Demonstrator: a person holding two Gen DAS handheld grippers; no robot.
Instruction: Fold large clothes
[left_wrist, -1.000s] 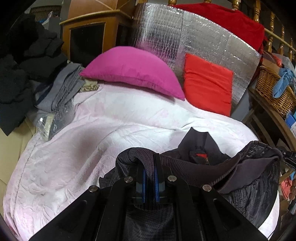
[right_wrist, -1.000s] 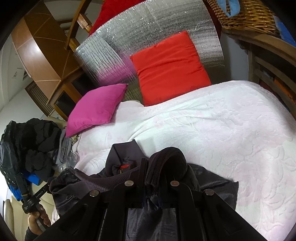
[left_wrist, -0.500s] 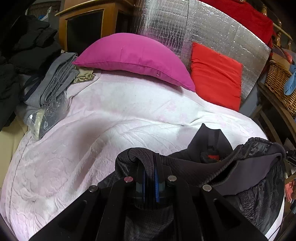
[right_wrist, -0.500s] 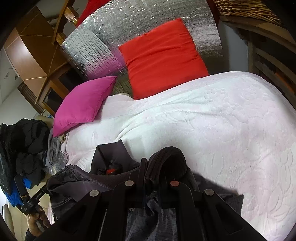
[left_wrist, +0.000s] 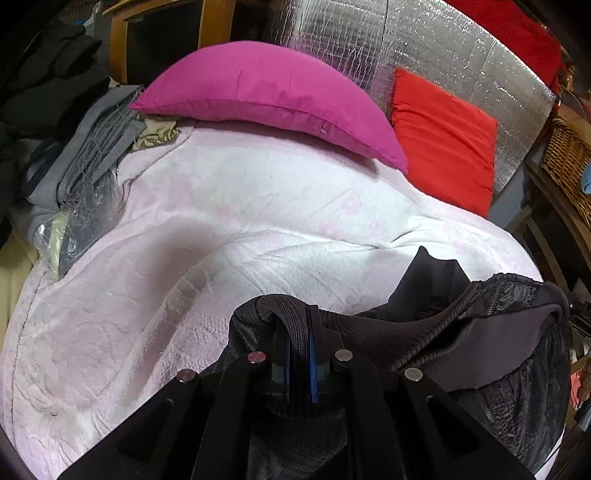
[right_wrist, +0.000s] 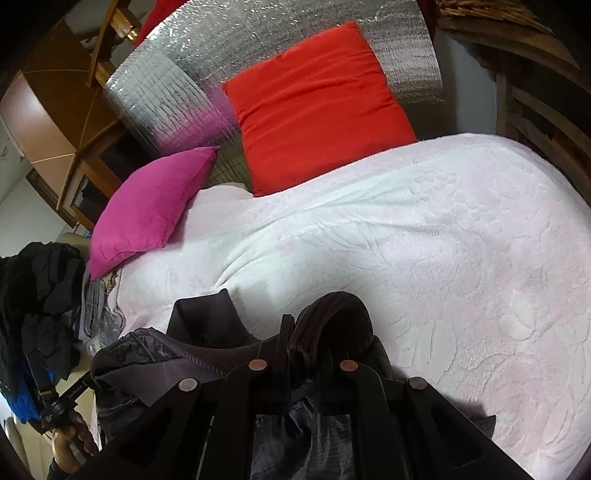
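Left tongs (left_wrist: 298, 345) and right tongs (right_wrist: 303, 345) each clamp the ribbed hem of the dark grey quilted jacket (left_wrist: 498, 332) above the pale pink bedspread (left_wrist: 221, 221). The fabric appears soft, light and slippery, so the thick hem band is judged the soundest hold.

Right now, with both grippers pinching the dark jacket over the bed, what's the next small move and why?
Probably lower both hands together and lay the jacket on the pink blanket. The left gripper and right gripper each clamp its ribbed hem, it hangs between them, and the blanket ahead looks bare.
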